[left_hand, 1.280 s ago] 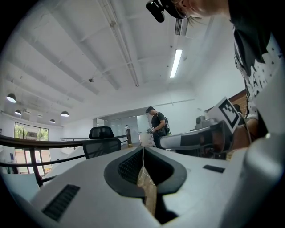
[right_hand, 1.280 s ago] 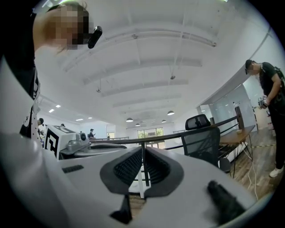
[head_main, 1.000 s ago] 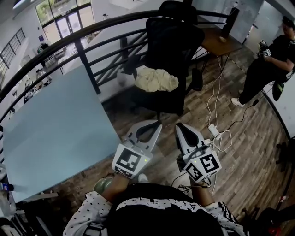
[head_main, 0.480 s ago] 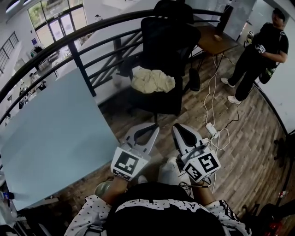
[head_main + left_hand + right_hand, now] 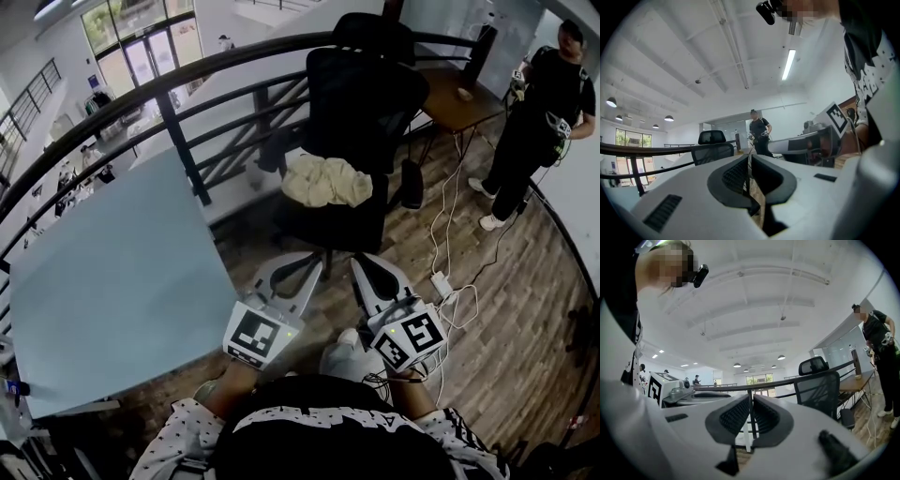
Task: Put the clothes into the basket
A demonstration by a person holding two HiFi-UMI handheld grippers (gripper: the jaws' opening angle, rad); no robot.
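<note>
My left gripper [image 5: 309, 261] had its jaws pressed together with nothing pinched between them, and the left gripper view showed only a thin slit between the ribbed pads [image 5: 736, 176]. The right gripper [image 5: 364, 264] sat just beside it, apart from it, and was likewise closed on nothing. Both pointed level, away from my body, and touched no object. Ahead of their tips stood a black office chair [image 5: 370, 103]. The clothes [image 5: 326, 180], a crumpled cream bundle, lay on its seat, well apart from both grippers. A pale blue table [image 5: 112, 281] spread to the left under a dark railing [image 5: 178, 131]. White cables [image 5: 448, 281] trailed over the wooden floor [image 5: 506, 309] to the right, where a person in black [image 5: 544, 112] stood.
</note>
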